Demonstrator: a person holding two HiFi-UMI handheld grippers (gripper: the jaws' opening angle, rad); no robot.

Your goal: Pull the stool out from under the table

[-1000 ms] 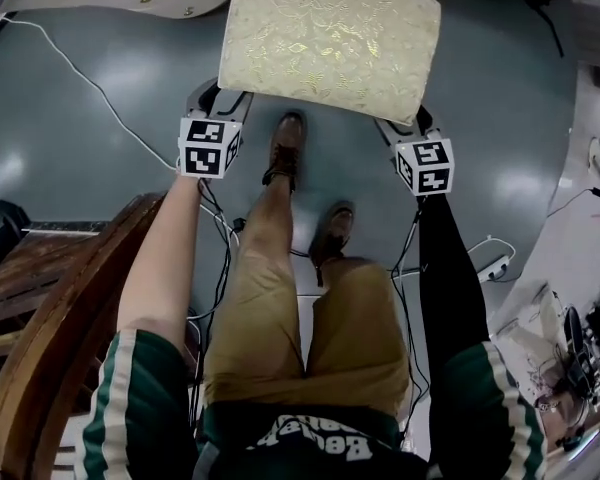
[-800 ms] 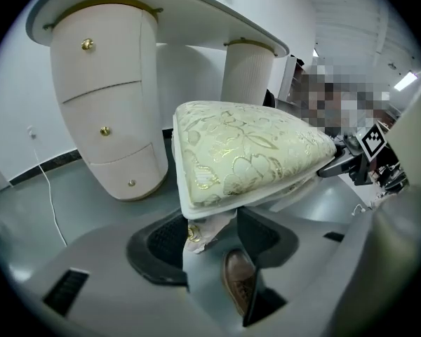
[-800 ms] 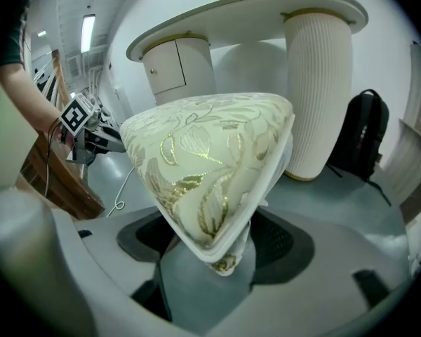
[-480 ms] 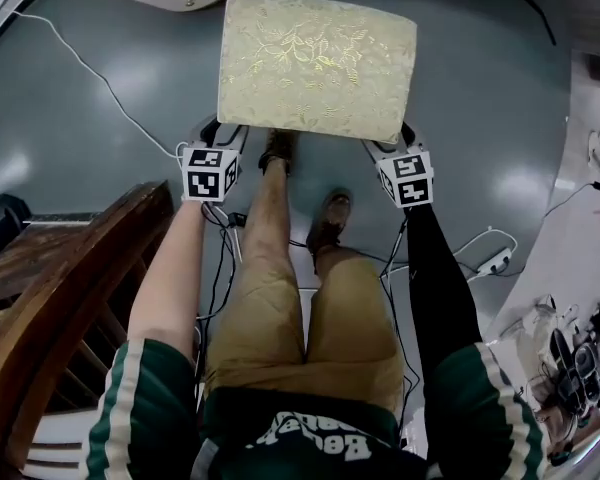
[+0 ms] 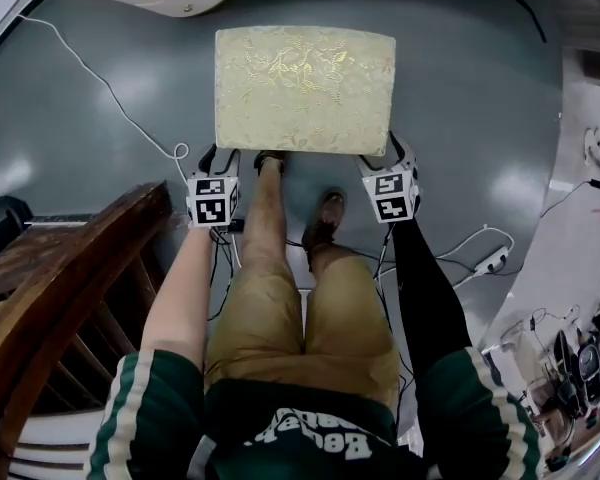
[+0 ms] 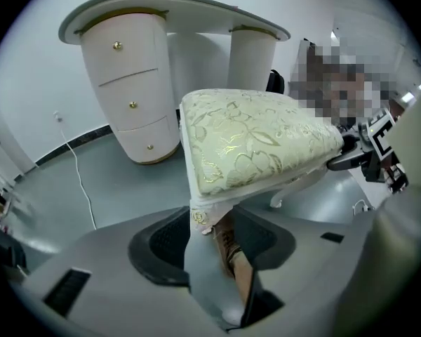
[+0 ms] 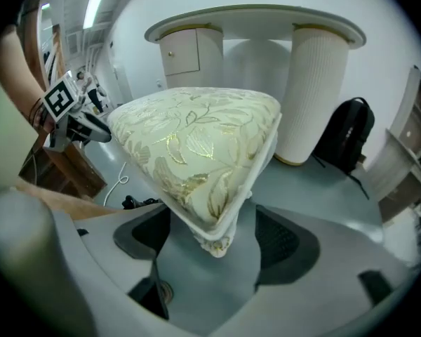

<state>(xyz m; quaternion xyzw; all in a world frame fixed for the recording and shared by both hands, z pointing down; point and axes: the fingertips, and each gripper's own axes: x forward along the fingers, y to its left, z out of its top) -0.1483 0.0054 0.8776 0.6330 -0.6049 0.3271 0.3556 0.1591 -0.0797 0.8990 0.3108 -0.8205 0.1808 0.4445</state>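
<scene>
On your left gripper [image 6: 212, 243] the fingers [image 6: 161, 248] stand apart around the near-left corner leg of the cream, gold-patterned upholstered stool [image 5: 305, 88]. They have just been closing but are not clamped on it. On your right gripper [image 7: 214, 241] the fingers [image 7: 284, 241] stand wide, having just been opening, with the near-right corner between them, untouched. The stool stands on the glossy grey floor [image 5: 100, 128], clear of the white pedestal table [image 6: 168, 20]. Expect a stiff frame, a soft cushion and moderate weight. Take hold at the rigid corner rail, never the padding. The legs should slide easily on this floor.
</scene>
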